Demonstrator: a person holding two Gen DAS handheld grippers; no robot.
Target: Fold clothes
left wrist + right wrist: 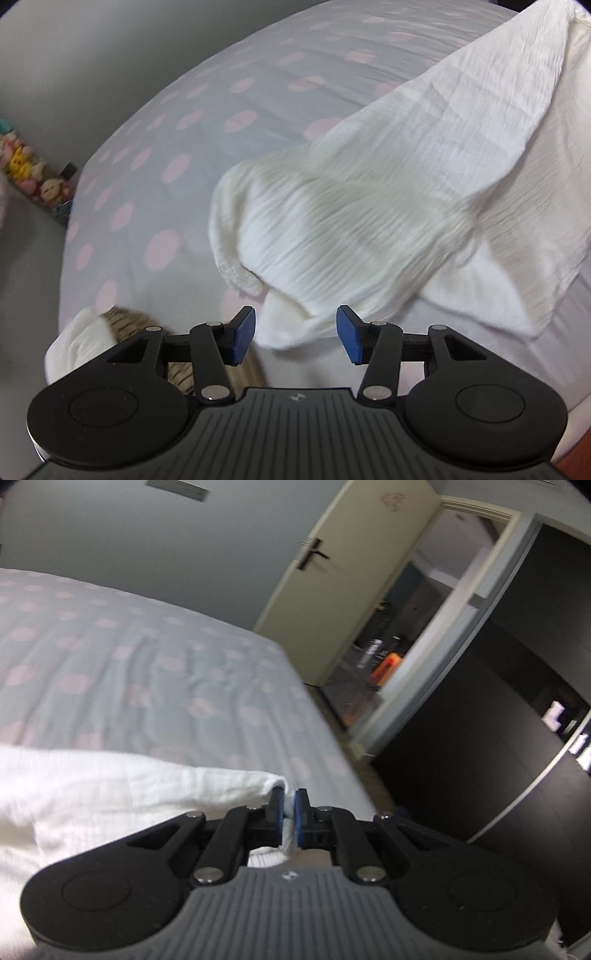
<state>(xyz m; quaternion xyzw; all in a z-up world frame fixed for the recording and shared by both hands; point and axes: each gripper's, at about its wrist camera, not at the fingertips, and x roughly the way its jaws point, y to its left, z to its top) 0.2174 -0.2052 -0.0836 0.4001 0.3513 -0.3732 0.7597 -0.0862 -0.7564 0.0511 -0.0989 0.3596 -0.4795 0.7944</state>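
The right tongs pinch a corner of the white garment, which lies just ahead of the released left tongs.

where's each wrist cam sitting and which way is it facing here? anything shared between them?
Left wrist: on the left gripper, looking down its open fingers at the white garment on the polka-dot bed.
Right wrist: on the right gripper, looking low across the bed toward the open door; its blue pads pinch a white garment corner.
Shared: the white fabric and the dotted bed sheet; neither view shows the other gripper.
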